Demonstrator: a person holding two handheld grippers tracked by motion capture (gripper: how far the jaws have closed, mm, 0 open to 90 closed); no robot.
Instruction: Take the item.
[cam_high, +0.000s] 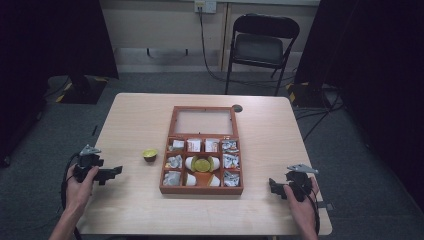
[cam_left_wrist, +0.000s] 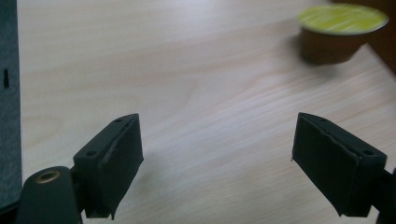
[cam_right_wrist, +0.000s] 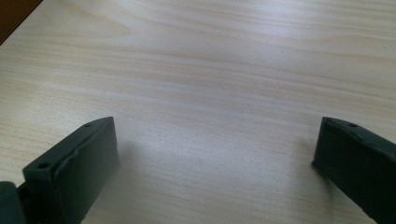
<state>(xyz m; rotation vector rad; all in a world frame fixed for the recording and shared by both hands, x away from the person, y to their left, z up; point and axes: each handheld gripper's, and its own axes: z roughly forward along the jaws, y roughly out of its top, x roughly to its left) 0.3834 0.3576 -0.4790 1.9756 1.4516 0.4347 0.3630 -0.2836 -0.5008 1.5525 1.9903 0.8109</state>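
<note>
Yellow-lidded capsule (cam_left_wrist: 340, 33) beyond left tool (cam_left_wrist: 217, 161)

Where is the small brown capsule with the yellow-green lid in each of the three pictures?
High view: the capsule stands alone on the table, just left of the wooden box, ahead of the left hand-held gripper.
Left gripper view: the capsule is at the top right, beyond the open jaws.
Right gripper view: it is not in this picture.
Shared landmark: the pale wooden table top.

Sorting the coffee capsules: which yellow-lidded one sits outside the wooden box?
The capsule alone on the table, left of the box; the other yellow-lidded one sits inside.
</note>
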